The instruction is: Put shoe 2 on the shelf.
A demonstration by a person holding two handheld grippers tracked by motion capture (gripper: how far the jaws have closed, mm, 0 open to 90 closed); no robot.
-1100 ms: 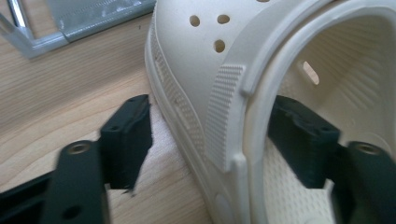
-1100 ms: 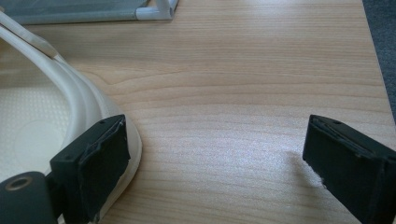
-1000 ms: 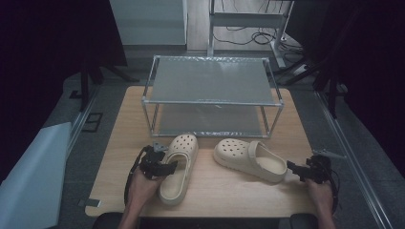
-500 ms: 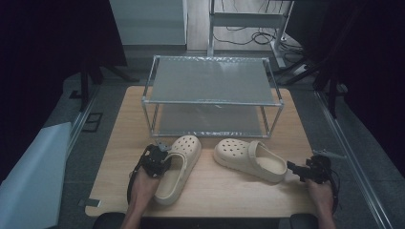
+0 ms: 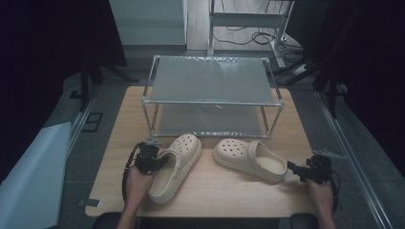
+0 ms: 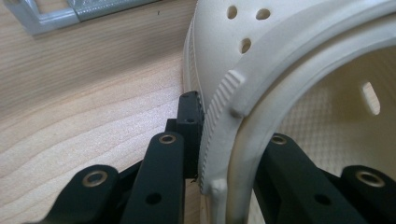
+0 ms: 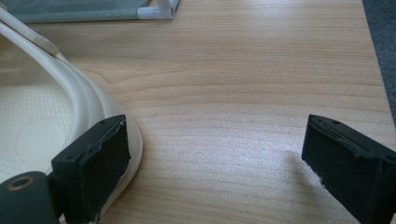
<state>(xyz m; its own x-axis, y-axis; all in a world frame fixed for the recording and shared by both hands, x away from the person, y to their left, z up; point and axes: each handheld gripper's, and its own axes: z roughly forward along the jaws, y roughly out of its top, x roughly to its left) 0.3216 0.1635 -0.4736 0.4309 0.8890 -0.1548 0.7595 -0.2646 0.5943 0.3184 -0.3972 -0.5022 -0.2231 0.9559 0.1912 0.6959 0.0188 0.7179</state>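
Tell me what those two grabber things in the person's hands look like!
Both are black. The left gripper has flat fingers joined by links with shiny metal rivets, and a black cable loops from it. The right gripper has chunky square fingers with rough dark pads and a trailing cable too. The person's forearms look bare.

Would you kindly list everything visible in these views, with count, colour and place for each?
Clogs: two, cream; left clog in front of the rack's left half, right clog in front of its right half, both on the table.
Shoe rack: one, silver frame with two grey shelves, at the table's far side.
Table: one, light wood, centre.
Grey sheet: one, pale grey, on the floor left of the table.
Cables: several, dark, on the floor behind the rack.
Left tool: one, black, shut on the left clog's side wall.
Right tool: one, black, open beside the right clog's heel.
Hands: two, at the near edge.
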